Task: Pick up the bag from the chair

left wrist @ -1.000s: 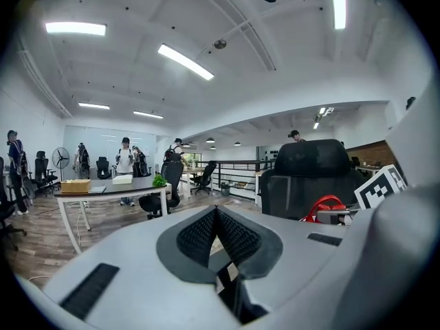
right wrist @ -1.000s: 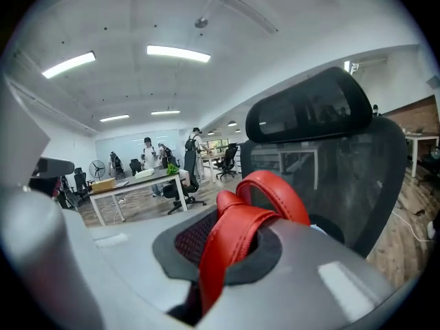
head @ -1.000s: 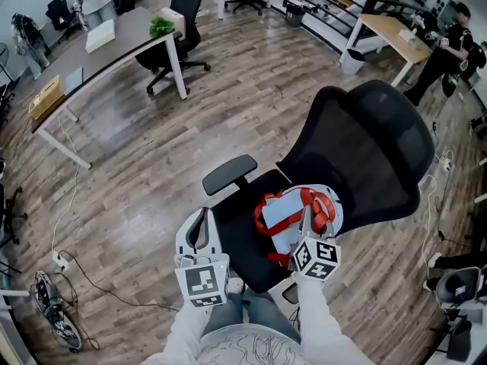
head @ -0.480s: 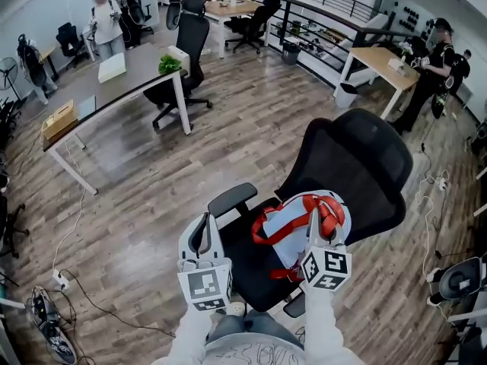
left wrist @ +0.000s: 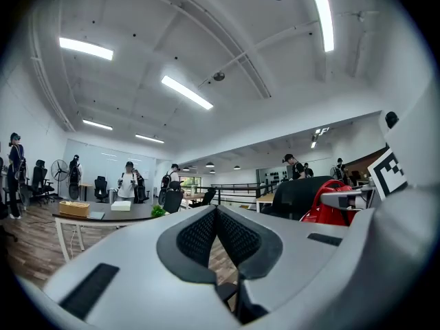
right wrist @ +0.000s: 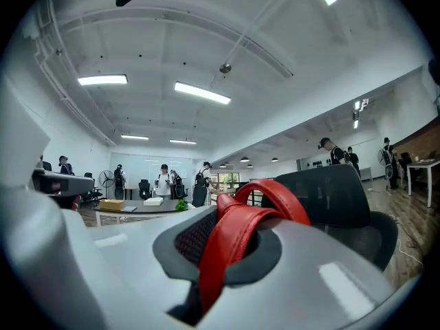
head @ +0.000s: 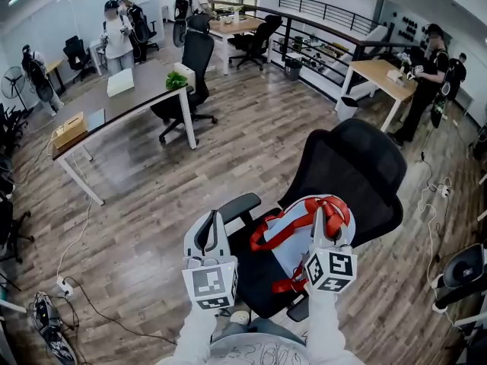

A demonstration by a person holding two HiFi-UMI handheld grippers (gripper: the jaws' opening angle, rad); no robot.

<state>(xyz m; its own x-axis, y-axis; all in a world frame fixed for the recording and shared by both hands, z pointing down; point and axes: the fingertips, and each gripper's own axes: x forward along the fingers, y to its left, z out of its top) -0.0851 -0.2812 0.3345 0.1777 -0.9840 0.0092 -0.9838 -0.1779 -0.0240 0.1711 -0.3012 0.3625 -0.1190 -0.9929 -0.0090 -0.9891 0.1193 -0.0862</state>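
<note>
The bag (head: 291, 239) is pale blue with red handles (head: 333, 211). It hangs just over the seat of the black office chair (head: 348, 167), in front of the backrest. My right gripper (head: 324, 233) is shut on a red handle strap (right wrist: 237, 246), which runs between its jaws in the right gripper view. My left gripper (head: 210, 233) is to the left of the bag, above the chair's armrest (head: 237, 204). It is shut, with its tips (left wrist: 215, 212) meeting and nothing between them. In the left gripper view the red of the bag (left wrist: 331, 210) shows at the right.
A long grey desk (head: 114, 109) and another black chair (head: 194, 59) stand at the far left. A wooden desk (head: 384, 74) stands at the far right, with a person beside it. More people stand at the back. Cables (head: 76, 280) lie on the wooden floor at the left.
My right gripper has risen with the red handle, and the bag has lifted off the seat. The head view has tilted up, showing more of the room.
</note>
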